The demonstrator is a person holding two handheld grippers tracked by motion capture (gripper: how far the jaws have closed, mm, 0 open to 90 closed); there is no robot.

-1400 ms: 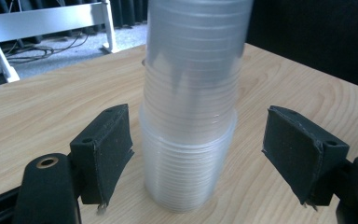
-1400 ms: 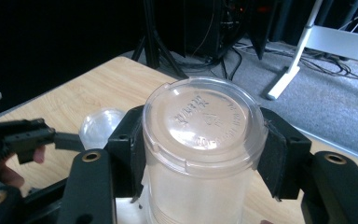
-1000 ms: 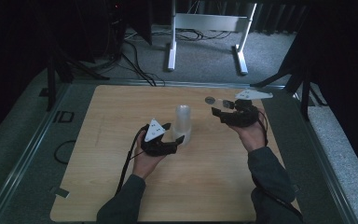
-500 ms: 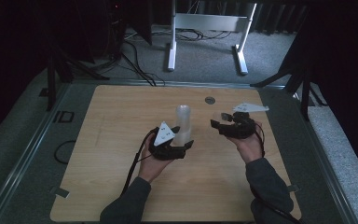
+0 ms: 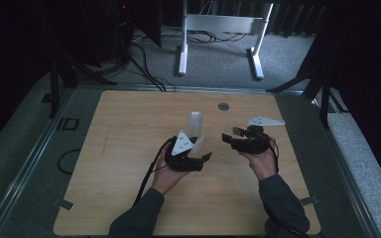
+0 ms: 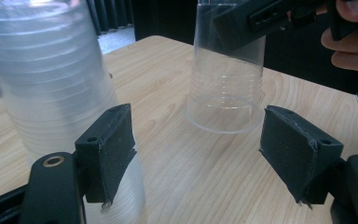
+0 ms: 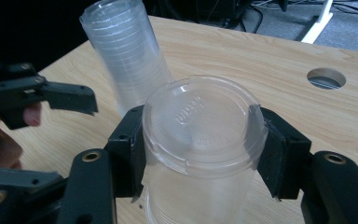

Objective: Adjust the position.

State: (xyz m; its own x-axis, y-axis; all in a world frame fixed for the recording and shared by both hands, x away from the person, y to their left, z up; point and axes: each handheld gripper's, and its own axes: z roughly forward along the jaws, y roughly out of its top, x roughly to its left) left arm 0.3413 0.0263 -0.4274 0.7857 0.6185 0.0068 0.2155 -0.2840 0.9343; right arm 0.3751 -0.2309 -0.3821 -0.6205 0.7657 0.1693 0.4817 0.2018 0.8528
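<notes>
The right gripper (image 7: 200, 154) clamps one clear ribbed plastic cup (image 7: 200, 140) upside down (probably just separated); the left gripper (image 6: 200, 154) gapes beside the clear nested stack (image 6: 51, 93).

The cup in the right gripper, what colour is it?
The cup has no colour: clear see-through plastic, best seen in the right gripper view.

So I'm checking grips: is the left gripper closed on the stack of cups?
No, the left gripper is open, its jaws wide apart, the stack of cups beside it.
</notes>
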